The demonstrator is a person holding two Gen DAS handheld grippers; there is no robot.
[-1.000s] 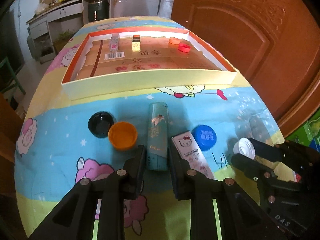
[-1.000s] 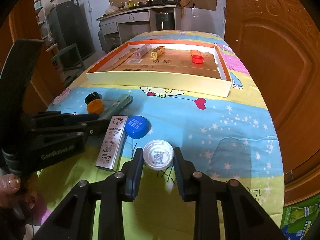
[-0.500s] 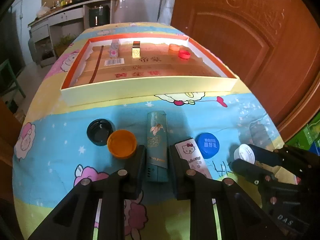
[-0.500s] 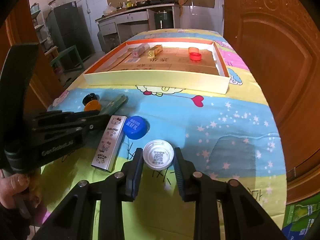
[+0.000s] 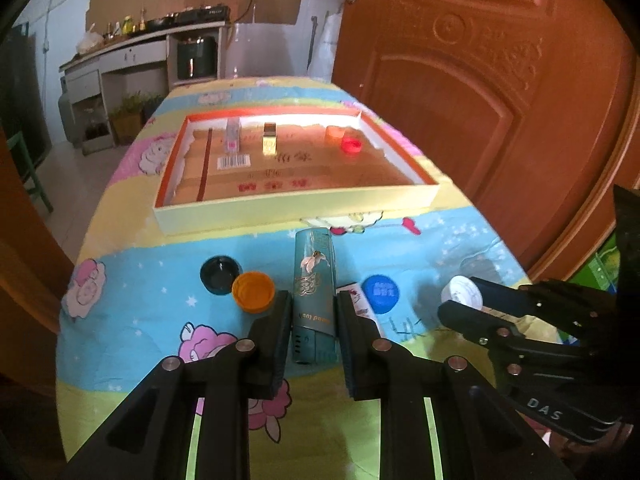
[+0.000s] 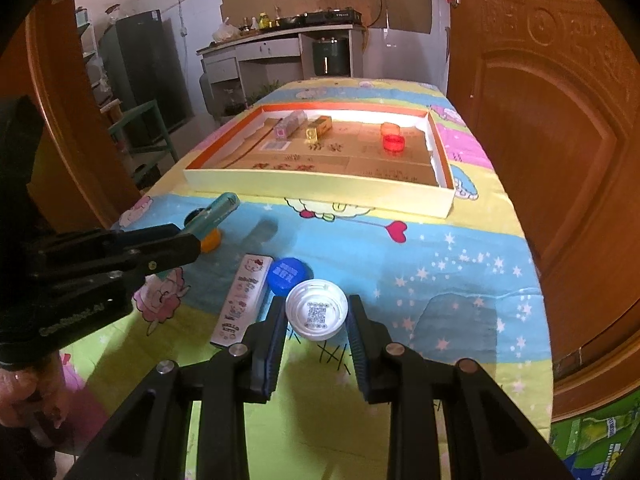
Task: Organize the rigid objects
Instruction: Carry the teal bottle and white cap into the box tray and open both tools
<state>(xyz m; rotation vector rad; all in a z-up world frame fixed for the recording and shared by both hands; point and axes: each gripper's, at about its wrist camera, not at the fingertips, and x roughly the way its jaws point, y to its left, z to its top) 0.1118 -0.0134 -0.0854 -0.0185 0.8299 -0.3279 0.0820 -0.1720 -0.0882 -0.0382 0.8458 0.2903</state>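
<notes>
The left gripper (image 5: 314,322) squeezes a teal box (image 5: 314,292) between its two fingers, and the box's far end is tipped up off the table (image 5: 460,240). The right gripper (image 6: 316,320) squeezes a white cap (image 6: 317,314) between its fingers. A Hello Kitty box (image 6: 242,300) and a blue cap (image 6: 289,275) lie on the table just beside the white cap. An orange cap (image 5: 253,292) touches a black cap (image 5: 219,274) to the left of the teal box. Farther away sits a big flat tray (image 5: 296,212). Inside it are two small boxes, a red cap (image 5: 351,145) and one more orange cap.
</notes>
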